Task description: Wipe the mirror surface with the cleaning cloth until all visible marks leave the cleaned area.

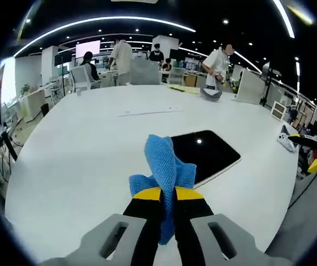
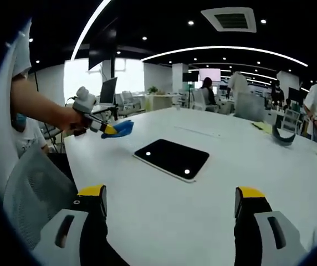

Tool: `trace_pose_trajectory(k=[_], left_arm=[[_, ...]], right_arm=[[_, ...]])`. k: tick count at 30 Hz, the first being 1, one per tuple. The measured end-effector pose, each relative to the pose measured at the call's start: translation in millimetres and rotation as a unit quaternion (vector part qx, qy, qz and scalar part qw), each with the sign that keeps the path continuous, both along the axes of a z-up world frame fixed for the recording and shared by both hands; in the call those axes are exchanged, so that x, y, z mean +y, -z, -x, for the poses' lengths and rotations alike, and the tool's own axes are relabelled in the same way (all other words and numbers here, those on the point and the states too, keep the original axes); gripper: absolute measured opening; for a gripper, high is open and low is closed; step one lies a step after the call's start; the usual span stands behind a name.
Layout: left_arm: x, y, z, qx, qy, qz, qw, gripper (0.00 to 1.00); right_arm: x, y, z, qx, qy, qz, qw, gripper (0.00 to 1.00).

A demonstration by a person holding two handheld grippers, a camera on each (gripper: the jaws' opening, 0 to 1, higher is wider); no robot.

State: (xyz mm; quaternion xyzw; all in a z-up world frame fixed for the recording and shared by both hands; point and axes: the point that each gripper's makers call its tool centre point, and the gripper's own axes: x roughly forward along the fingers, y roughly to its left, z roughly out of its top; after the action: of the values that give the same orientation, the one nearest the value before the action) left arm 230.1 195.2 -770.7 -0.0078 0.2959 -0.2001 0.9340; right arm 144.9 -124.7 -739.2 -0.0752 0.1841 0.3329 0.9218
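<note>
White table (image 2: 214,221) carries the dark mirror (image 2: 172,158) flat, its long axis slanting away from us. Our left hand-held gripper (image 1: 167,195) pinches the blue cloth (image 1: 167,166) just short of the mirror's near edge, nearer it than our right hand-held gripper (image 2: 169,202), whose jaws stand spread and empty.
</note>
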Motion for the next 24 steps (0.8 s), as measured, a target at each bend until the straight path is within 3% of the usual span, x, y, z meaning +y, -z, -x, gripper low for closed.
trace_pose_trajectory(k=[24], left_arm=[[27, 2.8, 36.7, -0.003, -0.015, -0.021, 0.9997, 0.05]], right_arm=[[1, 2.1, 2, 0.002, -0.004, 0.001, 1.0, 0.96]])
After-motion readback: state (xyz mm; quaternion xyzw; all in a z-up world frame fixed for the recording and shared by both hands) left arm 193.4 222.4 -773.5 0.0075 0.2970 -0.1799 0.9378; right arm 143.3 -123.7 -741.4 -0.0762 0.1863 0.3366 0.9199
